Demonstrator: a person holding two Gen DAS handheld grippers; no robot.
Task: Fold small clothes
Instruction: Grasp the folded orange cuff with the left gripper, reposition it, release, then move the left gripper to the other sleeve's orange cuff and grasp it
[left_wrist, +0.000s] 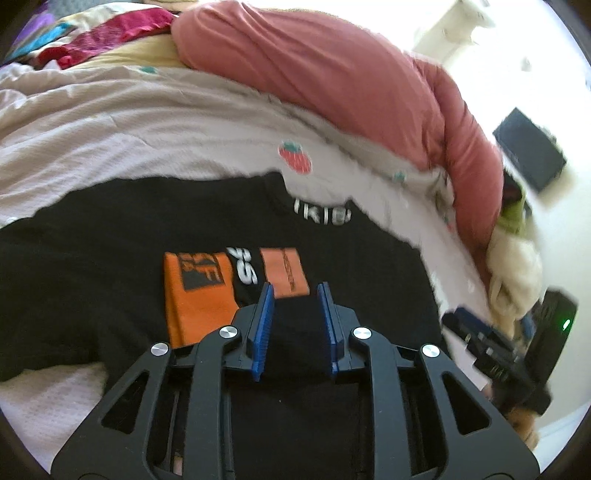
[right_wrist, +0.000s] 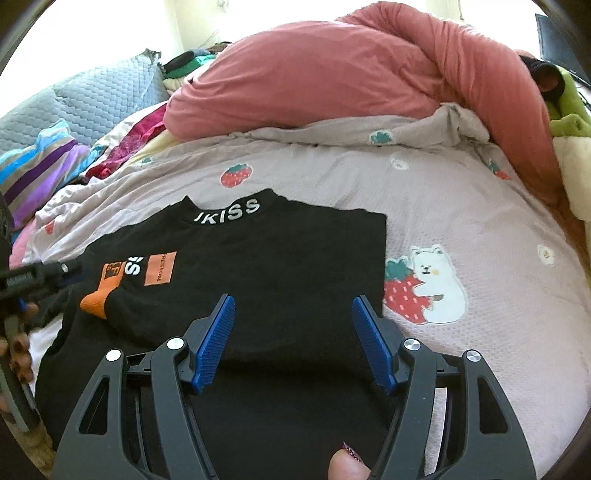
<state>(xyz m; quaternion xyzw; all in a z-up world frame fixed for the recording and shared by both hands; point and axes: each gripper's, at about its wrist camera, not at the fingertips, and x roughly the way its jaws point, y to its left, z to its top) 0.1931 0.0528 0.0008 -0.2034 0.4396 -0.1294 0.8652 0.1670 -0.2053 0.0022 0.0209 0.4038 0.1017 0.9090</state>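
Right wrist view: I see bare bedspread (right_wrist: 461, 206) right of black shirt (right_wrist: 258, 258); right hand-held gripper (right_wrist: 293, 339) spread, left hand-held gripper (left_wrist: 295, 325) slightly parted, both empty.

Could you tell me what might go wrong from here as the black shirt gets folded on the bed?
1. The folded-over left side with the orange cuff may spring open, since the left gripper stands open above the black shirt.
2. The soft, wrinkled bedspread could be pinched along with the shirt's edge.

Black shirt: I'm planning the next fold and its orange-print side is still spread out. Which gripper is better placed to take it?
Probably the left gripper: it hovers, slightly open, beside the orange print on the black shirt. The right gripper is over the already-folded edge.
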